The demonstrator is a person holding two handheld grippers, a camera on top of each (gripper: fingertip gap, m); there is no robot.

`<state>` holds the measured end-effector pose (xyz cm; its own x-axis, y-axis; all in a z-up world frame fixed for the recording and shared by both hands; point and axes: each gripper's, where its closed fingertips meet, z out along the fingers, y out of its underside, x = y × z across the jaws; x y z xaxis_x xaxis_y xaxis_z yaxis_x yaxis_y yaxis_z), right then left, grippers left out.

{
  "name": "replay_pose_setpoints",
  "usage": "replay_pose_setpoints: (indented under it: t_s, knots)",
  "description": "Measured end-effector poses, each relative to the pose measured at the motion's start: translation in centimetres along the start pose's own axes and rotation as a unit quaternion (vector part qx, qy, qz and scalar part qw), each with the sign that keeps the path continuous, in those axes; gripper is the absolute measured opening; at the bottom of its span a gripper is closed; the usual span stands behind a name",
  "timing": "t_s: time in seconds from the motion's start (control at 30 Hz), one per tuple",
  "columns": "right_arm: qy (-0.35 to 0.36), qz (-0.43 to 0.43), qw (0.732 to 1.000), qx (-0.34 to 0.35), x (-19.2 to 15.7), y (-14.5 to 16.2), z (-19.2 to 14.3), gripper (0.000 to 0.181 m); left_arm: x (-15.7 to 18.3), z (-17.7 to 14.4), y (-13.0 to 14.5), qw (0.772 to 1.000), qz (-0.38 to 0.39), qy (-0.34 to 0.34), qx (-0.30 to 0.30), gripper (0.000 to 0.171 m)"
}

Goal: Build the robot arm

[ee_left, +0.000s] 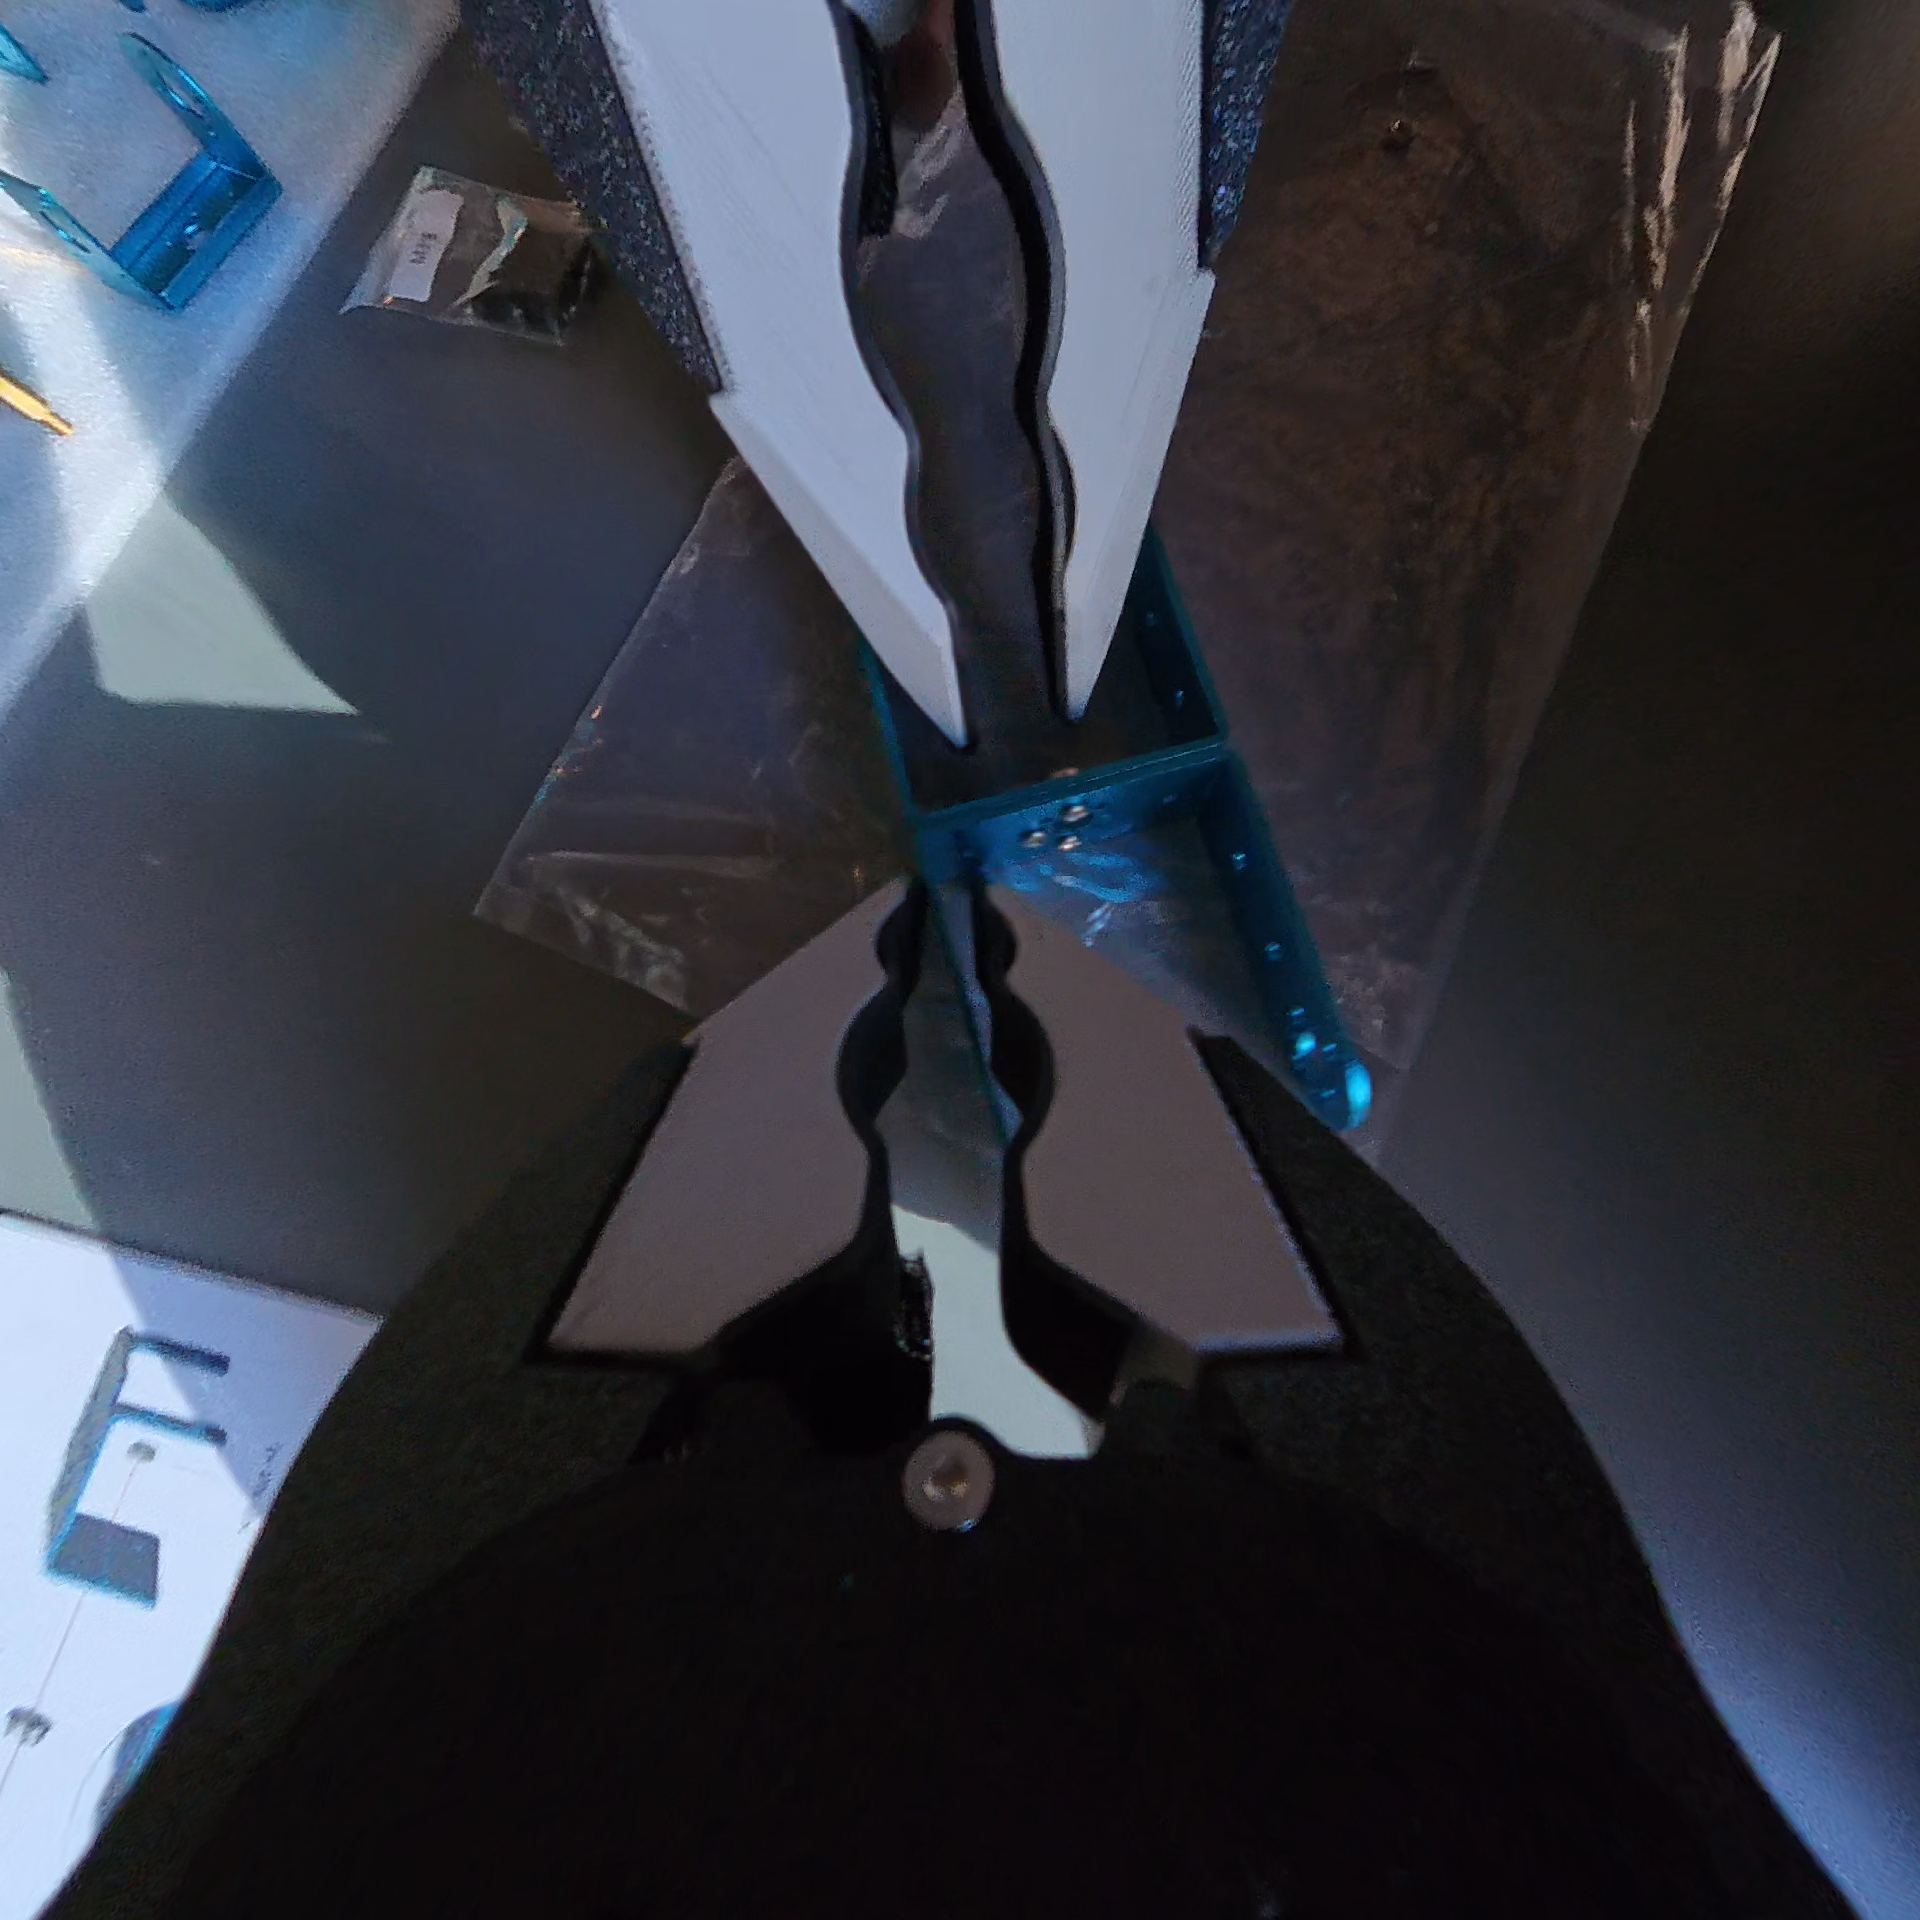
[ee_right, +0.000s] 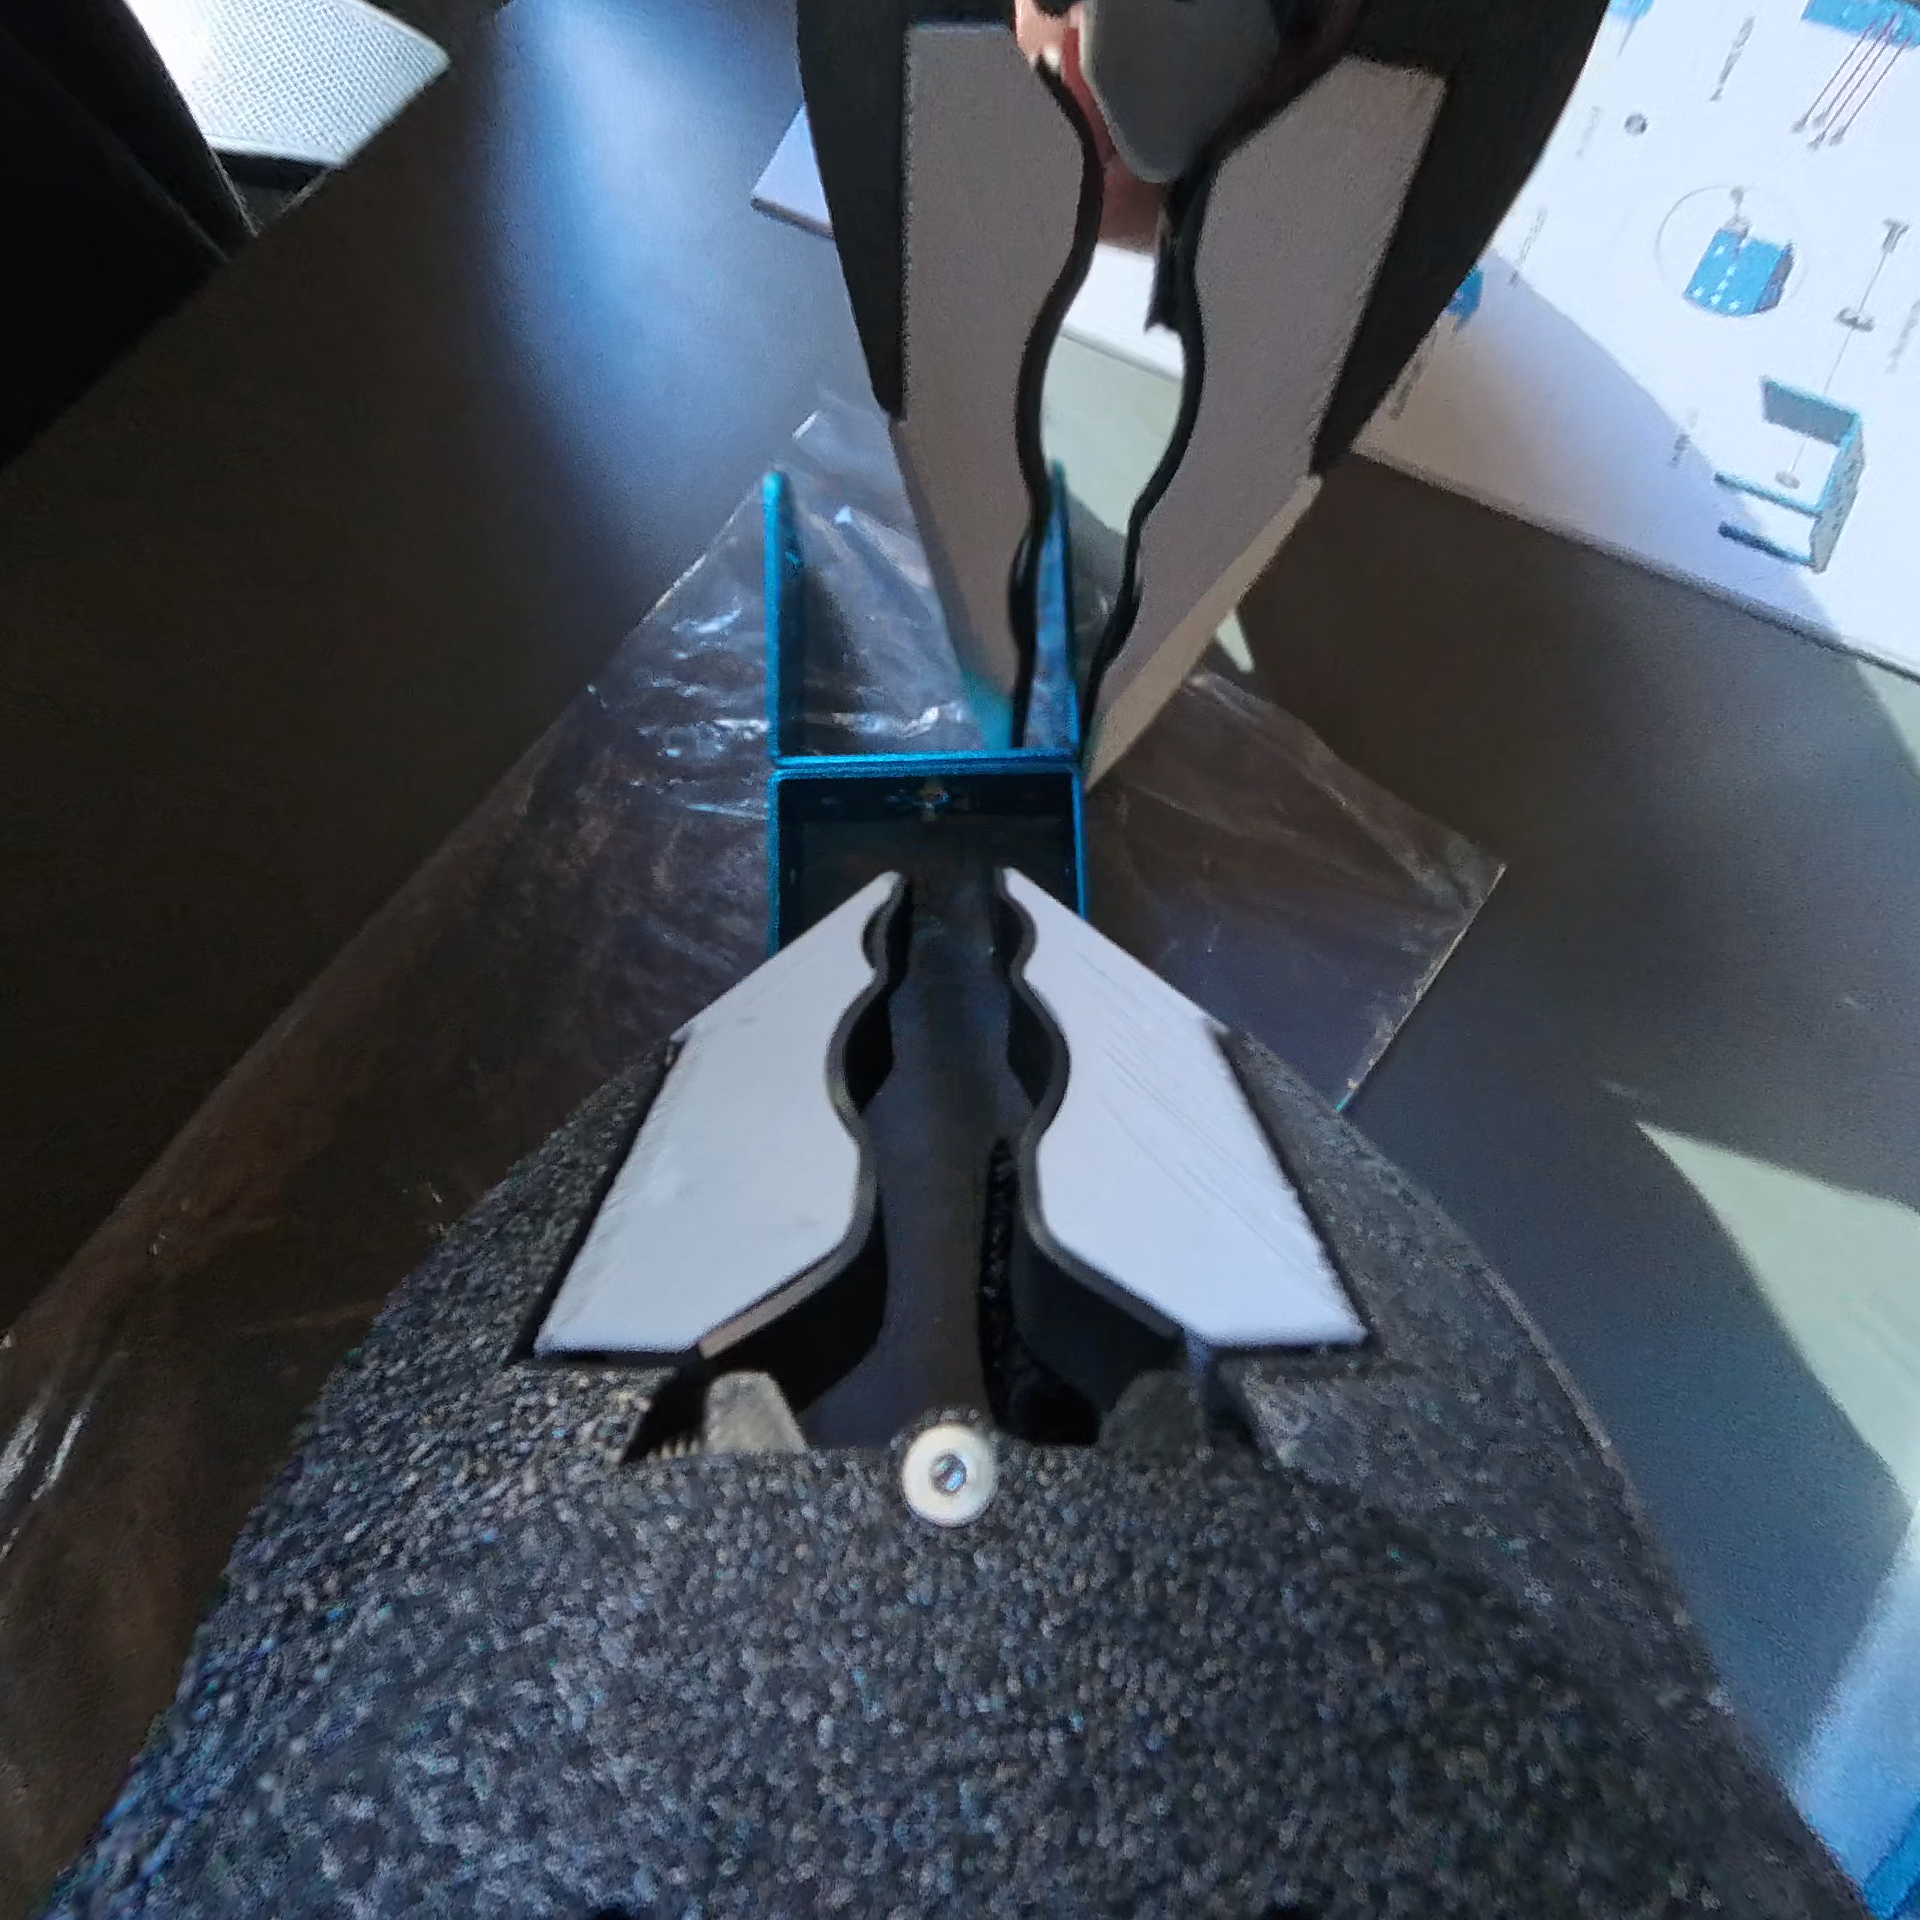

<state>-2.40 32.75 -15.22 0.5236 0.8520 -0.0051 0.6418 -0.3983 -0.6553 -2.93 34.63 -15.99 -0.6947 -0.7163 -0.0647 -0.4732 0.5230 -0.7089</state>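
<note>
Nearest to us in the left wrist view, a sheet (ee_left: 104,1455) with printed diagrams lies at the near left of the dark counter (ee_left: 416,520). Just past it the left gripper (ee_left: 951,904) has its fingers pressed in on a thin blue wall of the bracket (ee_left: 1091,821), so it's pinching that wall edge-on.

The bracket is blue metal and looks like two U-shaped channels bolted back to back, with small screw heads in the middle plate. It sits over a clear plastic bag (ee_left: 675,831) spread flat on the counter, roughly mid-scene. We can't tell if it's resting on the bag or lifted just off it.

From the far side the right gripper (ee_left: 1016,727) pokes into the other channel. Its fingers are a little apart, and we don't see anything between them in either view.

Further back on the left there's a small packet (ee_left: 478,260) of dark bits, and at the far left a spare bracket (ee_left: 177,229) on a pale surface.

Our guess on handling is that it's stiff, light and a bit slick, being thin anodised-looking metal. It probably won't flex, but it could twist in a grip. A side wall close to the middle plate looks like the sensible place to hold it.
</note>
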Motion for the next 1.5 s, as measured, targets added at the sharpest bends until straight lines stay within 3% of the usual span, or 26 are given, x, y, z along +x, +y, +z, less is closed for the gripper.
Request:
replay_pose_setpoints:
  t_s: [0.4, 0.67, 0.87, 1.07, 1.2, 1.3, 1.5]
  knots:
    - [0.052, -0.011, 0.996, -0.077, 1.2, 1.4, -0.5, 0.010, -0.1, -1.3, 1.3, 0.999, -0.014, -0.030, -0.004, 0.004]
    - [0.016, 0.031, 0.995, -0.091, 1.0, 1.7, -0.1, 0.015, 0.0, -1.6, 1.2, 0.999, -0.030, -0.039, 0.008, 0.017]
    - [0.011, 0.024, 0.995, -0.093, 0.8, 1.5, 0.1, 0.005, 0.2, -2.2, 1.8, 0.998, -0.047, -0.052, 0.005, 0.017]
    - [0.012, 0.020, 0.997, -0.079, 0.8, 1.5, 0.1, 0.005, 0.3, -3.1, 2.0, 0.994, -0.070, -0.077, 0.020, 0.017]
    - [0.010, 0.022, 0.999, -0.022, 1.1, 0.4, -0.5, 0.005, 0.2, -2.8, 2.2, 0.993, -0.064, -0.096, 0.007, 0.015]
    - [-0.001, 0.032, 0.999, 0.018, 0.9, -0.9, -0.2, 0.005, 0.0, -2.7, 2.0, 0.992, -0.053, -0.112, 0.003, 0.003]
    - [0.038, -0.016, 0.999, 0.030, 1.0, -1.9, 1.2, 0.004, -0.1, -2.5, 1.9, 0.991, -0.050, -0.127, -0.002, 0.003]
